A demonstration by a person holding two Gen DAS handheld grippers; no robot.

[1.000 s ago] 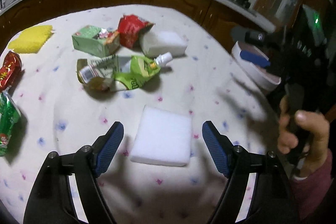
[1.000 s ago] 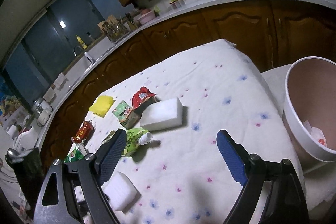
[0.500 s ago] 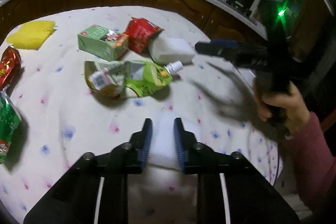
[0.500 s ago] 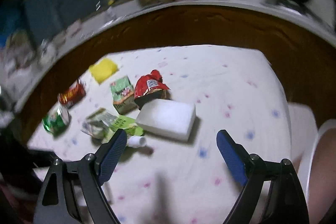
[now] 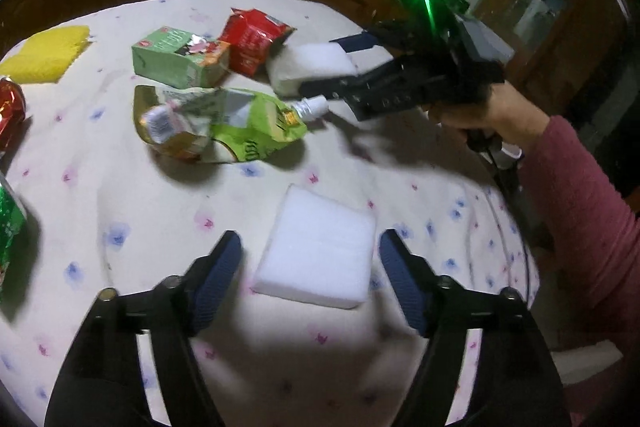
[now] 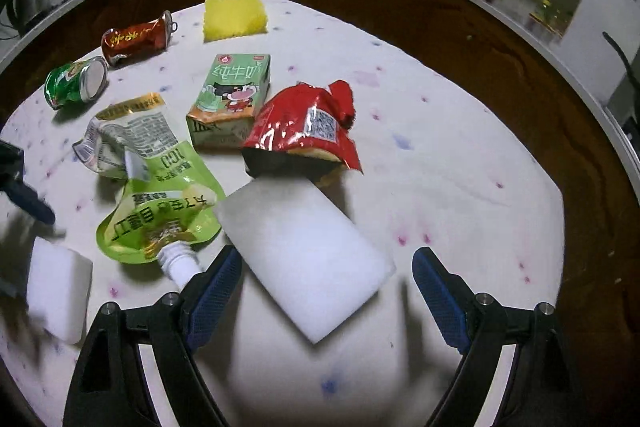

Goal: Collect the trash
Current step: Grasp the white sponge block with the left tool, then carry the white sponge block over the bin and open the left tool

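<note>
Left tool (image 5: 310, 269), jaws opening, straddled a white foam block (image 5: 318, 251) lying on the cloth-covered worktop (image 5: 120, 195), pads clear of it; right tool (image 6: 326, 287), jaws closing, straddled a second, larger foam block (image 6: 304, 255), not yet touching

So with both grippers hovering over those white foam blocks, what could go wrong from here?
1. The left gripper has its jaws opening around the near foam block without touching it; closing off-centre could nudge the block away rather than grip it.
2. The far foam block lies skewed between the right gripper fingers, and those jaws are closing; they may catch a corner and twist it.
3. The green pouch spout sits right beside the right gripper's left finger and could get pinched or dragged.
</note>
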